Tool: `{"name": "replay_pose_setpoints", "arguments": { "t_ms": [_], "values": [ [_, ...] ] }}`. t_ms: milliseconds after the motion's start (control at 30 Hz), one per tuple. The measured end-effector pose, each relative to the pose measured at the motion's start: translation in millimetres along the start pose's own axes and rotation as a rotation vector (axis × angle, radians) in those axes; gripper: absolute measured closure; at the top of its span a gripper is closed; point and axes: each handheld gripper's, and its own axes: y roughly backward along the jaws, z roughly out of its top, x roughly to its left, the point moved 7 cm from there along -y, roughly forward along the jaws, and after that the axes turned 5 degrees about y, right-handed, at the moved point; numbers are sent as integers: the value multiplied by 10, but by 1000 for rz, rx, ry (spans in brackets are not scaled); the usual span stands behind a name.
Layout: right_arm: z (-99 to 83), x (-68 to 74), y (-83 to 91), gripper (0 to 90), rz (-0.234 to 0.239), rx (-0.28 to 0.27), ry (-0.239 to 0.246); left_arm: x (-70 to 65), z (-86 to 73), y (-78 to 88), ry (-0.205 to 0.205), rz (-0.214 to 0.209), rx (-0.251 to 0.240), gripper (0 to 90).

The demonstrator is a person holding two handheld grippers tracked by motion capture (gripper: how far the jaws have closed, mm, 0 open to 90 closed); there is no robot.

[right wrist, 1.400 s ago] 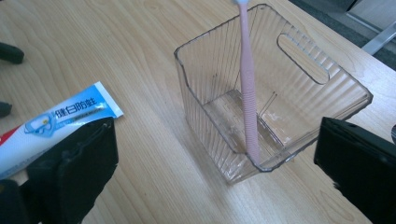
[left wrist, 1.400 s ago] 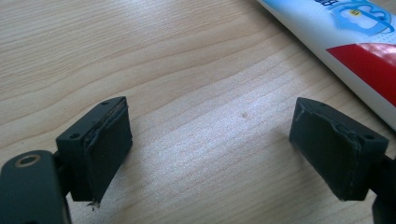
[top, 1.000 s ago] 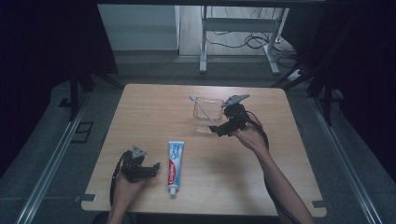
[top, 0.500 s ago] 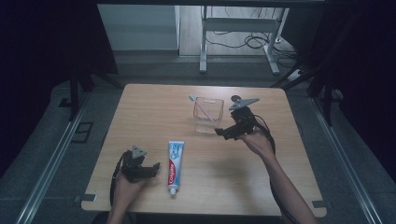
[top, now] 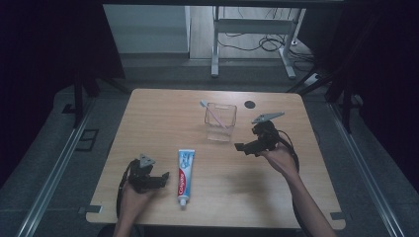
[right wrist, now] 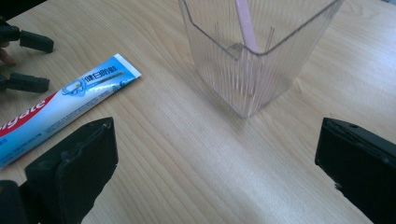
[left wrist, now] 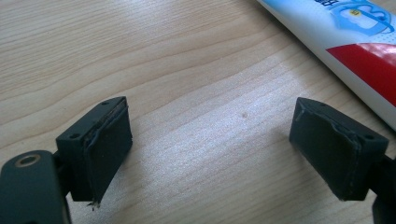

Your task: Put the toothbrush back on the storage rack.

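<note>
Nearest, the left claw (top: 159, 178) rests low on the wooden tabletop (top: 148, 118) with its jaws spread wide and nothing between them; the Colgate toothpaste tube (top: 185, 170) lies flat just beside it, to its right, cap end toward the person. Farther on, the right claw (top: 243, 148) hangs above the tabletop, jaws wide apart and empty, pointing left. Just beyond it and a little to its left stands the clear ribbed plastic cup (top: 220, 121), apart from the claw, with a pink toothbrush (top: 213, 112) leaning inside, its head over the far-left rim.
</note>
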Motion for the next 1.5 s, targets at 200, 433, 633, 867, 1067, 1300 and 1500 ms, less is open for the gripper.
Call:
{"name": "replay_pose_setpoints", "arguments": {
  "t_ms": [200,433,633,867,1067,1300,1500],
  "values": [
    [-108,12,33,0,10,12,-23,0,0,1,0,0,1,129],
    [-267,38,97,0,-9,23,-25,0,0,0,0,0,0,129],
    [-369,71,130,0,-10,34,-30,-4,3,-3,5,-1,-4,129],
    [-516,120,138,0,-23,49,-31,-4,2,-3,5,0,-4,129],
    [-678,136,123,8,-69,66,-12,-5,3,-3,6,0,-5,129],
    [-801,168,166,9,-122,61,25,-4,3,-3,5,0,-5,129],
    [-885,182,206,9,-136,39,16,-4,3,-4,6,0,-5,129]
  ]
}}
